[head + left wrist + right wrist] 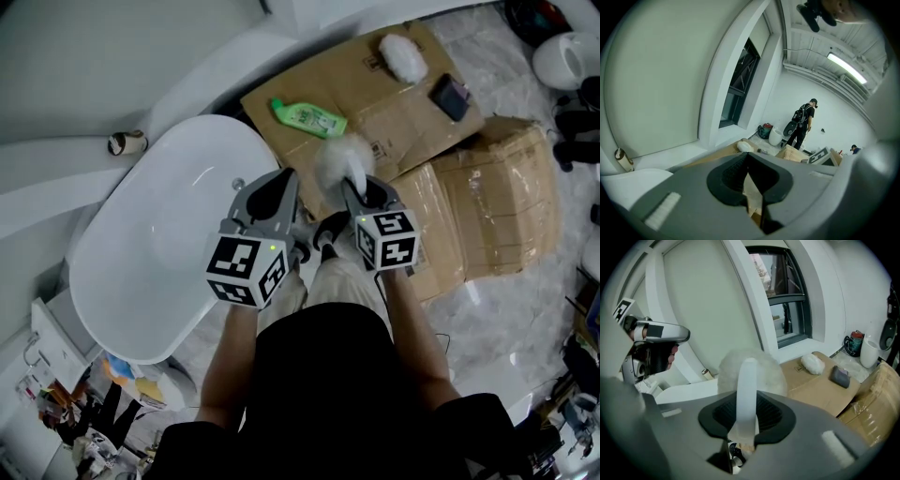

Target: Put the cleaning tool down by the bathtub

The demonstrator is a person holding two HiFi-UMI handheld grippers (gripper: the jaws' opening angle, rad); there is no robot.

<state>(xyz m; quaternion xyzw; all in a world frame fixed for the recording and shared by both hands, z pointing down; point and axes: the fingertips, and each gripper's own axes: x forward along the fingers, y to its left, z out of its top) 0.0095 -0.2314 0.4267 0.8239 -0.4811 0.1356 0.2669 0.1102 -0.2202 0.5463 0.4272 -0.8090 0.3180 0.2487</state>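
Carrying step: right gripper (746, 423) clamped on the translucent handle of the fluffy white cleaning tool (339, 157), held over flattened brown cardboard (412, 108) beside the white oval bathtub (141, 272); left gripper (284, 183) jaws together, holding nothing. Next move, by judgement: lower tool to the cardboard, then part the jaws

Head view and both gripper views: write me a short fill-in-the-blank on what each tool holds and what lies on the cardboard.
1. The right tool is shut on the ____ of the white duster.
2. The left tool is shut and holds ____.
3. The bottle lying on the cardboard is ____ in colour.
Missing words: handle; nothing; green.
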